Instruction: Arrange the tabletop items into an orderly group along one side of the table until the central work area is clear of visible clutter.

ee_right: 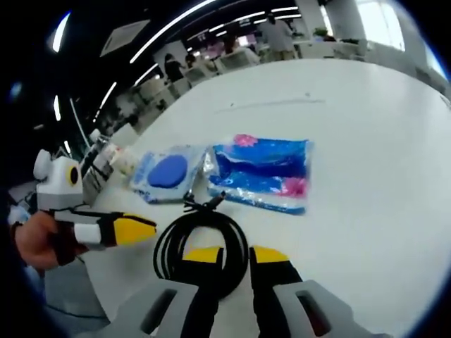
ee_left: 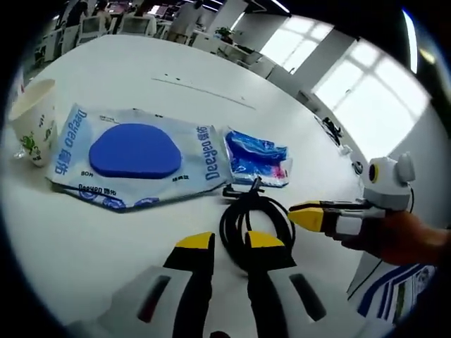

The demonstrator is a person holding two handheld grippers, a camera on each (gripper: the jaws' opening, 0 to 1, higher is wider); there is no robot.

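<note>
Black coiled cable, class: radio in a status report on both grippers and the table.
Left gripper and right gripper open, flanking the black coiled cable. Cable flat, ungripped. Nearby: large blue wipes pack, small blue packet, paper cup.

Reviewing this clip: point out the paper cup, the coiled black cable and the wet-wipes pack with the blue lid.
paper cup (ee_left: 33, 120), left gripper view, on its side wall.
coiled black cable (ee_right: 173, 243), right gripper view, on the coil's left arc.
wet-wipes pack (ee_left: 134, 150), left gripper view, on its blue lid.

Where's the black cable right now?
The coiled black cable lies on the white table just ahead of both grippers' jaws, below the small blue packet in the left gripper view.
</note>
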